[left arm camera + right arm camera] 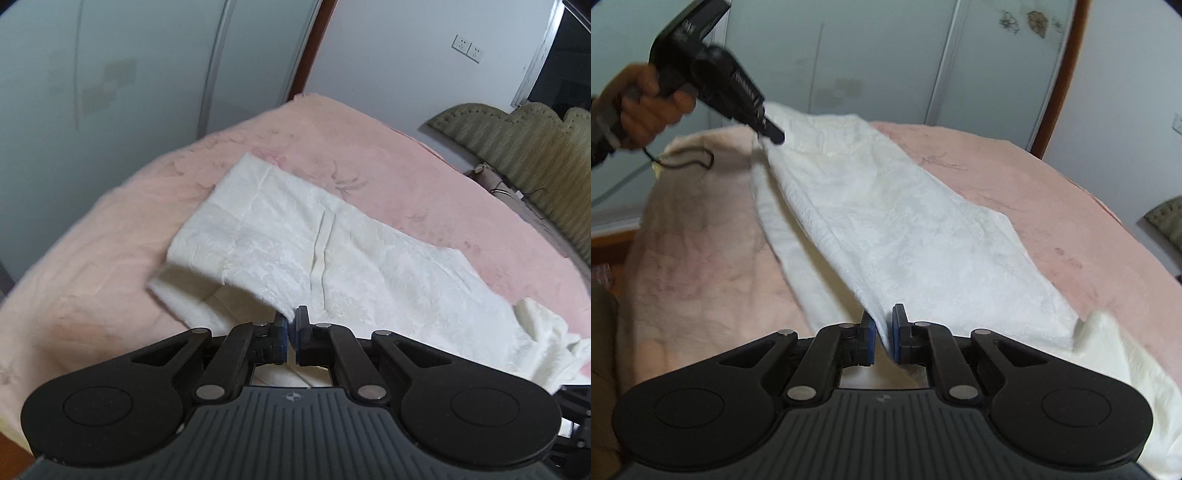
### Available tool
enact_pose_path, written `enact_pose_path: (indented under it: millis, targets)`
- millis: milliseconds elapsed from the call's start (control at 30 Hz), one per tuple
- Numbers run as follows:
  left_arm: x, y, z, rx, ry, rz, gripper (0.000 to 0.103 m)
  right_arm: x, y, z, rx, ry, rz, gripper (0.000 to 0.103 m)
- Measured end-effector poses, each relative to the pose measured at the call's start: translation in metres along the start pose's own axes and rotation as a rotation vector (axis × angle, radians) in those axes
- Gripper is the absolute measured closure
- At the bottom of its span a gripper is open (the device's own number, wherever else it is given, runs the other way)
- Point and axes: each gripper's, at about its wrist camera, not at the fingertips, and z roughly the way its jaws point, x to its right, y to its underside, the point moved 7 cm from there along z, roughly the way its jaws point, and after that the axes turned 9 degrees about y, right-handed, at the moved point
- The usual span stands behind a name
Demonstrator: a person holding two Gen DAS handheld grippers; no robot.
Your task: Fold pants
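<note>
White textured pants (295, 243) lie on a pink bedspread (92, 288). My left gripper (291, 325) is shut on an edge of the pants and lifts it above a lower layer. In the right wrist view the pants (905, 221) hang stretched between the two grippers. My right gripper (882, 332) is shut on the near fabric edge. The left gripper (772, 134), held by a hand, pinches the far edge at upper left.
Frosted wardrobe doors (110, 66) stand behind the bed. An olive padded headboard (524, 147) is at the right. A black cable (687, 158) lies on the bedspread (1071, 229) near the left hand. A wall socket (468, 48) is on the white wall.
</note>
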Motion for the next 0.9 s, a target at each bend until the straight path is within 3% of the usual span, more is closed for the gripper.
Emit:
enact_pose_path:
  millis: [100,233,267,300,367,400,500,600,733,800,900]
  targets:
    - [0.003,-0.003,0.001,0.019,-0.025,0.039,0.095,-0.003,0.002,-0.006,0.009,-0.026,0.047,0.095]
    - [-0.001,0.013,0.027,-0.080,-0.123,0.070,0.091,-0.010,0.012,0.020,-0.027,0.012,0.050,0.094]
    - [0.000,0.014,0.023,-0.067,-0.133,0.086,0.081,-0.014,0.012,0.020,-0.023,0.025,0.050,0.093]
    - [0.003,0.013,0.016,-0.050,-0.150,0.110,0.082,-0.015,0.013,0.017,-0.031,0.035,0.046,0.089]
    - [0.008,0.010,0.003,-0.017,-0.180,0.152,0.069,-0.011,0.014,0.004,-0.045,0.033,0.049,0.078]
    - [0.011,0.008,-0.005,-0.002,-0.201,0.160,0.070,-0.005,0.016,-0.007,-0.038,0.014,0.069,0.070]
    - [0.028,-0.003,-0.025,0.065,-0.218,0.204,0.070,0.031,0.027,-0.041,-0.006,0.029,0.221,0.063]
    - [0.063,-0.010,-0.028,0.105,-0.151,0.267,0.068,0.087,0.057,-0.064,-0.016,0.173,0.455,0.062]
    - [0.131,0.000,0.000,0.064,-0.007,0.427,0.062,0.138,0.127,-0.076,-0.159,0.289,0.732,0.060]
    - [0.172,0.015,0.014,0.047,0.068,0.555,0.060,0.158,0.146,-0.090,-0.116,0.331,0.853,0.060]
    - [0.235,0.048,0.030,0.043,0.180,0.759,0.050,0.199,0.168,-0.107,0.016,0.312,1.136,0.059]
